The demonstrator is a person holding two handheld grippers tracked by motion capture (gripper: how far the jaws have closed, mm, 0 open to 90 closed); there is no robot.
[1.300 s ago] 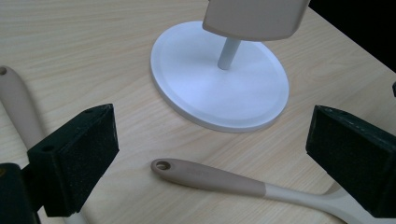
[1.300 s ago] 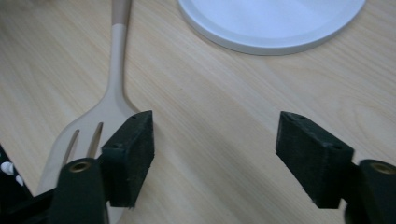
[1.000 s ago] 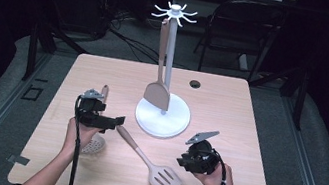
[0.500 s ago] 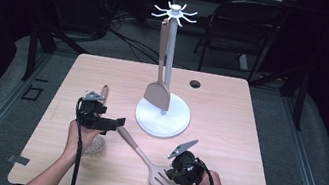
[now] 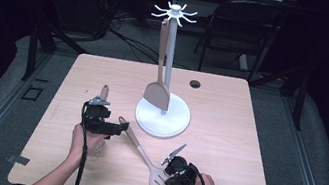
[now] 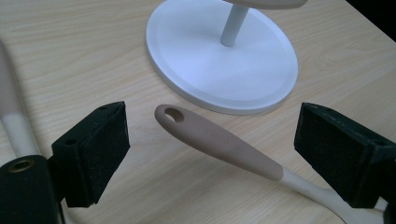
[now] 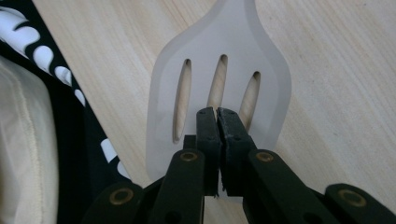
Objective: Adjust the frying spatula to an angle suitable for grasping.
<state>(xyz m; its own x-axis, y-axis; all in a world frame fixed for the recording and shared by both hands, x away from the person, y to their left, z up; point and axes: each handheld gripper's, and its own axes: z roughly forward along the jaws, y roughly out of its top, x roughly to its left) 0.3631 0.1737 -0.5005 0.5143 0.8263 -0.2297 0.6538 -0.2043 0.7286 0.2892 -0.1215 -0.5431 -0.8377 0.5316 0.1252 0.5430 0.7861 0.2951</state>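
Observation:
A slotted spatula (image 5: 144, 157) lies slantwise on the wooden table. Its taupe handle (image 6: 219, 140) has its holed end between the wide jaws of my left gripper (image 6: 215, 135), which stands open; the jaws have just been closing a little and neither pad (image 6: 91, 154) touches the handle. In the high view my left gripper (image 5: 114, 122) is at the handle's end. My right gripper (image 7: 217, 114) is shut, its tips together over the slotted head (image 7: 219, 51). Seen from above, my right gripper (image 5: 170, 180) sits at the head's right side.
A white hook stand (image 5: 162, 117) stands mid-table, and a second spatula (image 5: 157, 91) hangs from it. Another utensil (image 5: 104, 92) lies under my left hand. A dark round hole (image 5: 195, 84) is near the far edge. Patterned clothing (image 7: 42, 60) lies beyond the near table edge.
My right gripper has moved left and down onto the slotted head, and its jaws have closed. The left hand has kept its place by the handle.

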